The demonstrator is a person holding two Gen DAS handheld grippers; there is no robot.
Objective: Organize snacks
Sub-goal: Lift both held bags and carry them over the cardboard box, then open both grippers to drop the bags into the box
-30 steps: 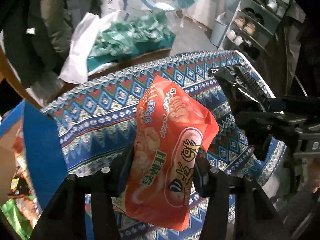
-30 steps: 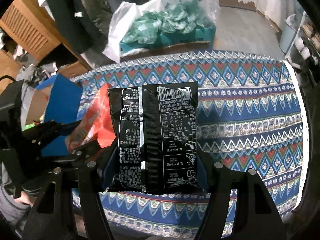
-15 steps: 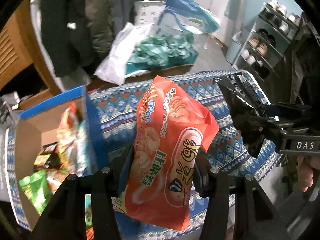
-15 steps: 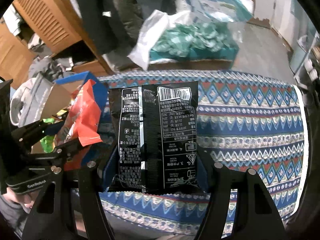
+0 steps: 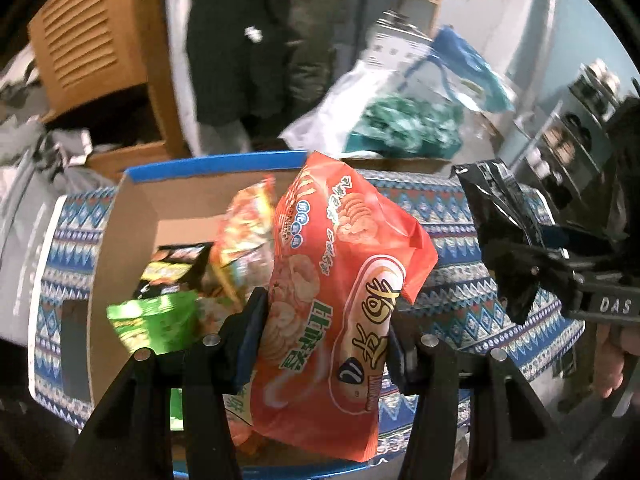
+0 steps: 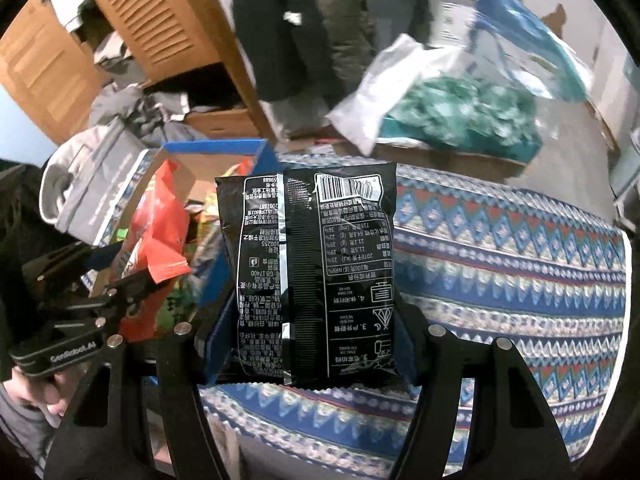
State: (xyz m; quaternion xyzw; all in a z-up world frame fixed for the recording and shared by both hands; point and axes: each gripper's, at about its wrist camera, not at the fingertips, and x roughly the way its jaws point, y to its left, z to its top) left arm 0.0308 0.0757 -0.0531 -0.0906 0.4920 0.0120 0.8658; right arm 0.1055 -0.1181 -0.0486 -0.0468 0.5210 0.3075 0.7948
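My left gripper (image 5: 324,340) is shut on an orange-red chip bag (image 5: 340,292), which hangs above the open cardboard box (image 5: 136,216) with blue edges. Several snack packs lie inside the box, among them a green pack (image 5: 156,320). My right gripper (image 6: 308,340) is shut on a black snack bag (image 6: 312,272), its printed back facing the camera, over the patterned cloth beside the box (image 6: 208,160). In the left wrist view the black bag (image 5: 496,208) and right gripper (image 5: 532,276) show at the right. The right wrist view has the orange bag (image 6: 156,236) and left gripper (image 6: 120,292) at the left.
A blue, red and white patterned cloth (image 6: 520,272) covers the table. Behind it stand a wooden louvred cabinet (image 6: 160,20), dark hanging clothes (image 5: 248,40), a white plastic bag (image 6: 384,92) and a teal bundle (image 6: 460,112). Grey clothing (image 6: 88,168) lies left of the box. Shelves (image 5: 580,120) are at the right.
Both grippers have swung left and risen a little with their bags. The orange bag now hangs over the open box, whose inside has come fully into view. Neither grip has changed.
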